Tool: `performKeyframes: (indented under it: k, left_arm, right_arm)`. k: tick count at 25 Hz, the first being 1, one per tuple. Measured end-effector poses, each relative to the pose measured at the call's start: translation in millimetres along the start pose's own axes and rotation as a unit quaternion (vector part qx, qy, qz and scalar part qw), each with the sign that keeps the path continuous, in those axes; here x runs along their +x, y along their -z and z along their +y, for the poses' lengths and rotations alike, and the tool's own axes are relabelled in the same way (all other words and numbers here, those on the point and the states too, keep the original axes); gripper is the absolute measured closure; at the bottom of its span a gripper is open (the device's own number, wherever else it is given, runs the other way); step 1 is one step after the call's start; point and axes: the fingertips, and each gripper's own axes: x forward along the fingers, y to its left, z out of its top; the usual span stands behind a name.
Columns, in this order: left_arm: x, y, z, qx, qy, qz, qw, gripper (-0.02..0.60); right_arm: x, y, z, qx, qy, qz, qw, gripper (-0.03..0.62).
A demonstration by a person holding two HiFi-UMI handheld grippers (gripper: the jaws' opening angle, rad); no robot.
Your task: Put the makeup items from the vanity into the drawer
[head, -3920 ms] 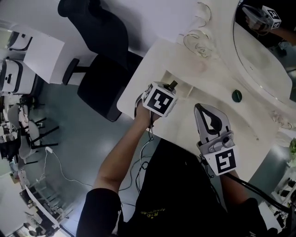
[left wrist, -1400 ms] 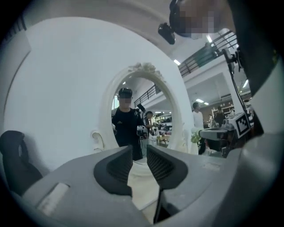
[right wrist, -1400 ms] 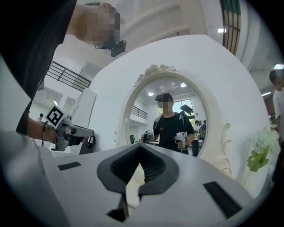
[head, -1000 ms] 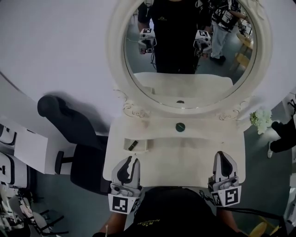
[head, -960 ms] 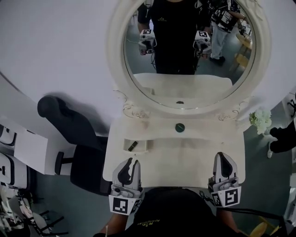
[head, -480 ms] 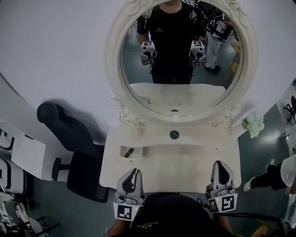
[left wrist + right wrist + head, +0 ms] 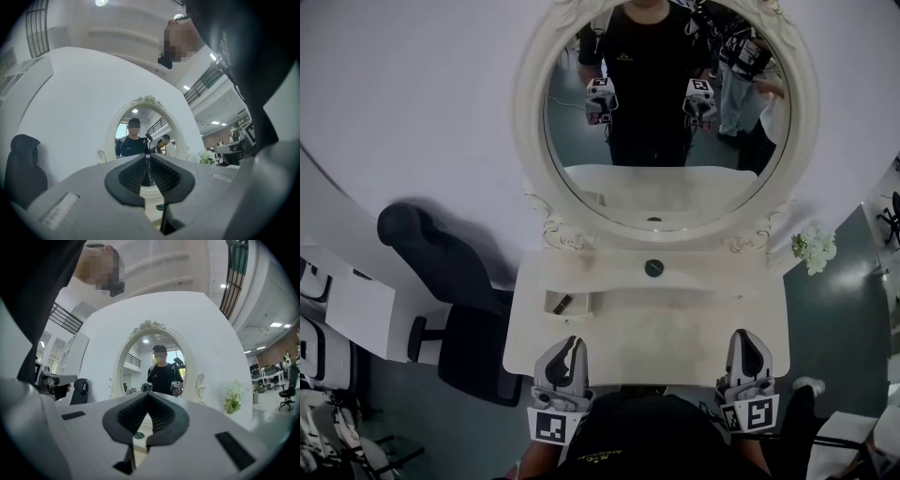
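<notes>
head view – dark makeup item (image 7: 563, 303) lies slantwise in the drawer (image 7: 581, 307)

Head view steeply down over vanity (image 7: 647, 323), gripper views level toward shared mirror (image 7: 666, 187)

White wall (image 7: 412, 84), ornate oval mirror (image 7: 532, 122), black office chair (image 7: 464, 328) at left, grey floor (image 7: 839, 281)

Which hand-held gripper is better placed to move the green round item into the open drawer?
Left, probably. The green round item lies about midway between both, but the open drawer sits just ahead of the left hand-held gripper.
</notes>
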Motion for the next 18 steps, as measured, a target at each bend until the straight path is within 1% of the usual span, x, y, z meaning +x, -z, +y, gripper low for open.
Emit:
performKeyframes:
  k: [4, 10, 18]
  left_arm:
    - [-2.7, -1.0, -2.3, -0.001, -0.002, 0.004, 1.0, 0.541]
    - [-4.1, -2.1, -5.1, -0.001, -0.001, 0.004, 1.0, 0.541]
    - [-2.7, -1.3, -3.5, 0.002, -0.001, 0.007, 1.0, 0.541]
  right_arm:
    - [-1.5, 3.5, 1.8, -0.007, 0.001, 0.008, 1.0, 0.594]
    - [-3.3, 5.3, 6.3, -0.002, 0.0, 0.007, 1.0, 0.594]
    - [-2.8, 3.1, 6.8, -0.013, -0.001, 0.007, 1.0, 0.594]
